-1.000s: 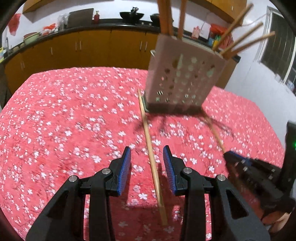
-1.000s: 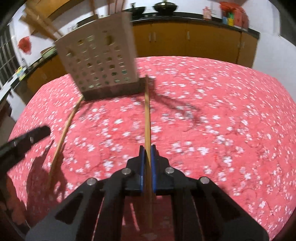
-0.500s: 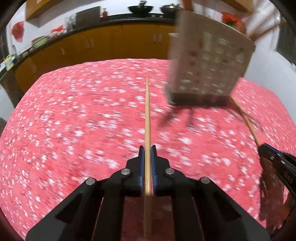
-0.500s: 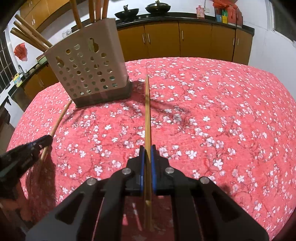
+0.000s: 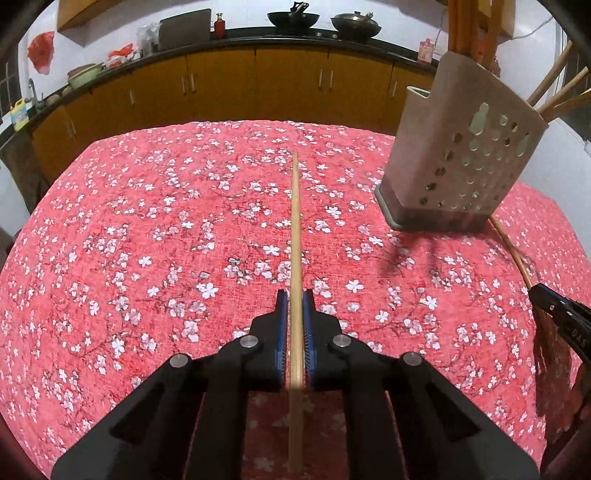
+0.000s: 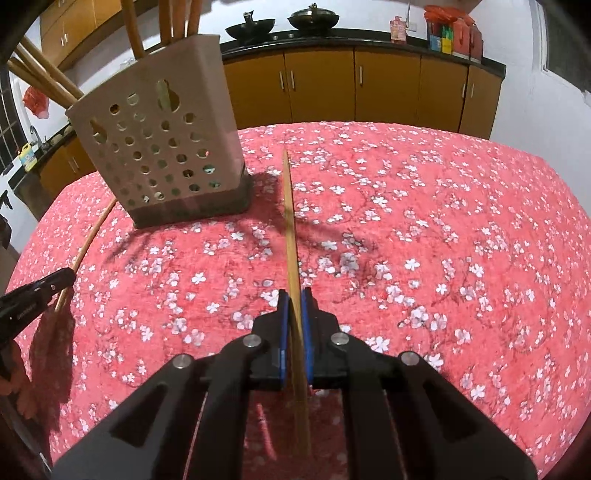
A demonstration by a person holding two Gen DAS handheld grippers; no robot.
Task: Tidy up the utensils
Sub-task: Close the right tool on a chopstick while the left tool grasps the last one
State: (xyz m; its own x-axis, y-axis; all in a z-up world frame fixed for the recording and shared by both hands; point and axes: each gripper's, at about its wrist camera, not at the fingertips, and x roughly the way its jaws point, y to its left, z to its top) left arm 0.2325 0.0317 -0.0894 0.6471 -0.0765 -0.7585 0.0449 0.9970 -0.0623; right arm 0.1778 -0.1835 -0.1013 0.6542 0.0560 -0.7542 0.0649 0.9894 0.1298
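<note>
My left gripper (image 5: pixel 295 295) is shut on a long wooden chopstick (image 5: pixel 295 221) that points straight ahead over the red floral tablecloth (image 5: pixel 147 240). To its right stands a beige perforated utensil holder (image 5: pixel 461 166) with several chopsticks sticking out of its top. My right gripper (image 6: pixel 294 295) is shut on a second chopstick (image 6: pixel 290 221), whose tip lies just right of the holder (image 6: pixel 162 155). Each gripper shows at the edge of the other's view: the right gripper (image 5: pixel 533 290) at the right, the left gripper (image 6: pixel 68 275) at the left.
Orange kitchen cabinets (image 5: pixel 258 81) under a dark counter run behind the table, with woks (image 5: pixel 293 18) and jars on top. The cloth-covered table drops off at its far and side edges. A wide stretch of cloth lies left of the holder.
My left gripper's jaws closed on the chopstick that lay between them, and the hand then swung so the holder now sits further right in its view. The right gripper kept its grip and place.
</note>
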